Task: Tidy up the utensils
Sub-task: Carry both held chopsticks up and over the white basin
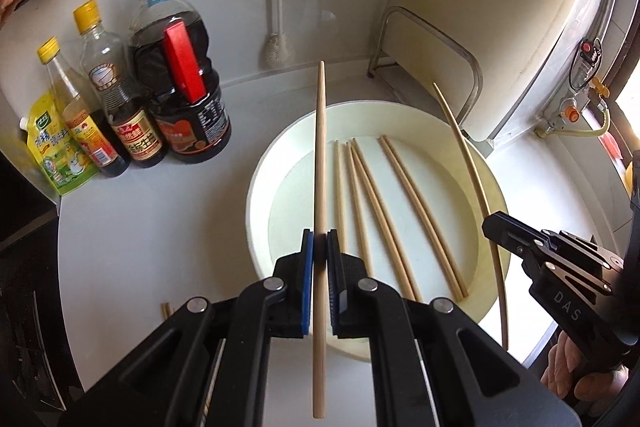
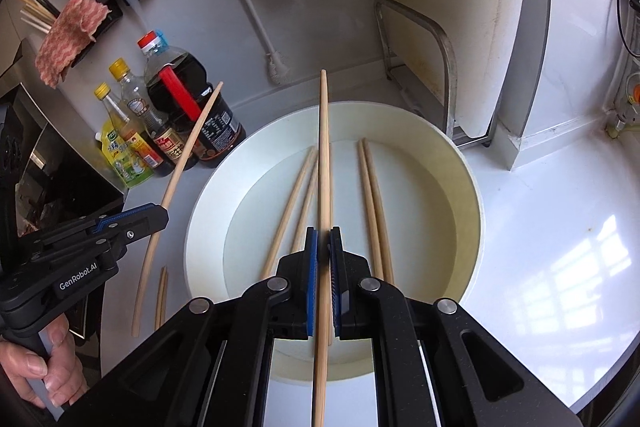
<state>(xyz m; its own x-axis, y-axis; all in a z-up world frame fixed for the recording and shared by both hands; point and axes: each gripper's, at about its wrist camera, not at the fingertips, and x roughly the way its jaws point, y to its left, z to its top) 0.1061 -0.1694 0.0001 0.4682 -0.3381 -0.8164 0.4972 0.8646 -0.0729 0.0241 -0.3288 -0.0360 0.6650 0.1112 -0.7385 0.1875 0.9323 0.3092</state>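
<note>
My left gripper (image 1: 320, 239) is shut on one wooden chopstick (image 1: 320, 147), held lengthwise above a round white basin (image 1: 256, 187). Several loose chopsticks (image 1: 384, 211) lie in the basin's bottom. At the right of this view, my right gripper (image 1: 490, 223) is shut on a second chopstick (image 1: 468, 155) over the basin's right rim. In the right wrist view the right gripper (image 2: 324, 239) clamps its chopstick (image 2: 324, 147) over the basin (image 2: 476, 211). The left gripper (image 2: 162, 213) holds its chopstick (image 2: 188, 155) at the left. A pair of chopsticks (image 2: 162, 299) lies on the counter.
Sauce bottles (image 1: 180, 87) and a green pouch (image 1: 56, 155) stand at the back left. A metal rack with a white board (image 1: 436, 75) stands behind the basin. A brush (image 1: 276, 43) hangs on the wall. A wall rack with chopsticks (image 2: 36, 11) and a cloth (image 2: 72, 31) hangs up left.
</note>
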